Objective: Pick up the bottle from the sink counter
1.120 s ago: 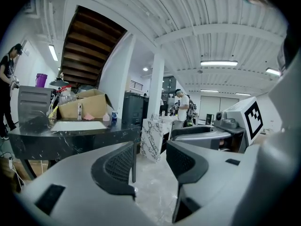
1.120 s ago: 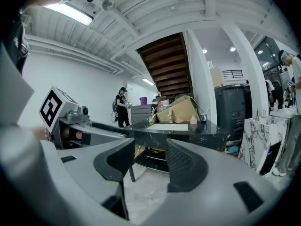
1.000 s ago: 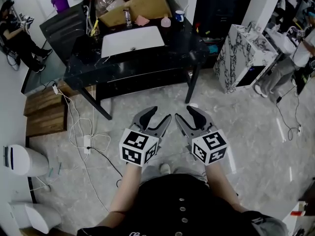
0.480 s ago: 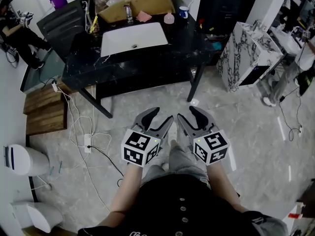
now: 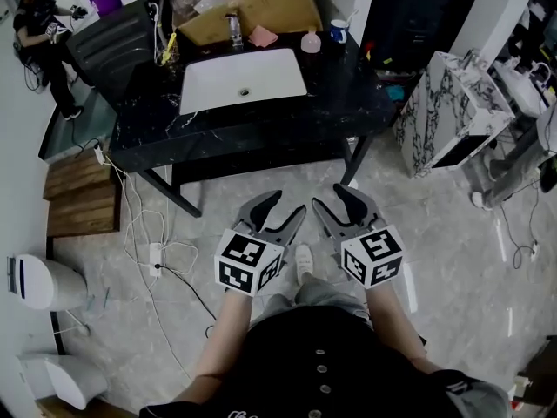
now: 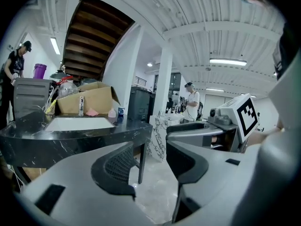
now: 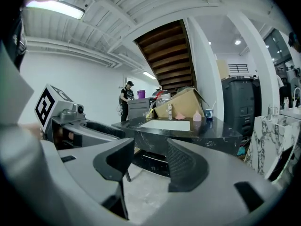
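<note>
Both half open and empty, my right gripper (image 5: 332,199) is nearer than my left gripper (image 5: 284,203) to the upright pink bottle (image 5: 311,42), well ahead, beyond the sink (image 5: 218,85)

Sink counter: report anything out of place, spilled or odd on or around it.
No spill shows. An open cardboard box sits on the counter behind the white basin, crowding the back edge, and loose cables with a power strip sprawl over the floor at its left end.

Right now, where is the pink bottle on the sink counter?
In the head view, the pink bottle stands on the black counter behind the white sink, toward the right, between the pink cloth and the blue cup.
</note>
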Tool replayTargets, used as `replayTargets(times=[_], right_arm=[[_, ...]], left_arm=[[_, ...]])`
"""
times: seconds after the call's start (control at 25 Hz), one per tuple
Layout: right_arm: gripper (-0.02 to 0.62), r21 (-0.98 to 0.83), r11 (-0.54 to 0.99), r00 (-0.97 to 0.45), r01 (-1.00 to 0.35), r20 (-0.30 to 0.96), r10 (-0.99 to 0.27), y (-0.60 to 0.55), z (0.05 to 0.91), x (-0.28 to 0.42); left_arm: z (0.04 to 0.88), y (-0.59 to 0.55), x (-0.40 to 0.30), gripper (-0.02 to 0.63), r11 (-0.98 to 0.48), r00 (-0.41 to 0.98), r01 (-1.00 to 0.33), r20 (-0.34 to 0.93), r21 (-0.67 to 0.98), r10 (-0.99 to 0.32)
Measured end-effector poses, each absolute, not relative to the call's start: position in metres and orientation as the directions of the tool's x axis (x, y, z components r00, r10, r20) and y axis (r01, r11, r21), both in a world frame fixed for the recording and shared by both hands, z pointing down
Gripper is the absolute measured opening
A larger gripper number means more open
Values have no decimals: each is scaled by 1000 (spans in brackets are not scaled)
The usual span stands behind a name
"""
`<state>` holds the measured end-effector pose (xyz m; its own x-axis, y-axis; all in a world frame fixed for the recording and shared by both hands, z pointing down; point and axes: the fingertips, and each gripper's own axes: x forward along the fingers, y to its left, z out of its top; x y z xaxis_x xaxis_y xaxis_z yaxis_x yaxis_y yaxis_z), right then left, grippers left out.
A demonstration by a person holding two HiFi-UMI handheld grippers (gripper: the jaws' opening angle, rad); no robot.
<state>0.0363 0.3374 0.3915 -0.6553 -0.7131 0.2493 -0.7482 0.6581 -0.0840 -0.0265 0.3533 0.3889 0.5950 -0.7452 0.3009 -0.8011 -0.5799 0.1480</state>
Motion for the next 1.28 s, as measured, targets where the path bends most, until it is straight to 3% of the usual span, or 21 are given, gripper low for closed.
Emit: replayTargets(times=[0.76,1.28], right_arm=[[206,-92,719,-717,-689,229,-658,143,383,43],[213,-123,693,-698,-711,243,-673,99,396,61]], left_arm=[[379,159,-15,229,-557,556,-825,313,96,-770],[388,114,3,238,-565,564,-818,342,108,-752]])
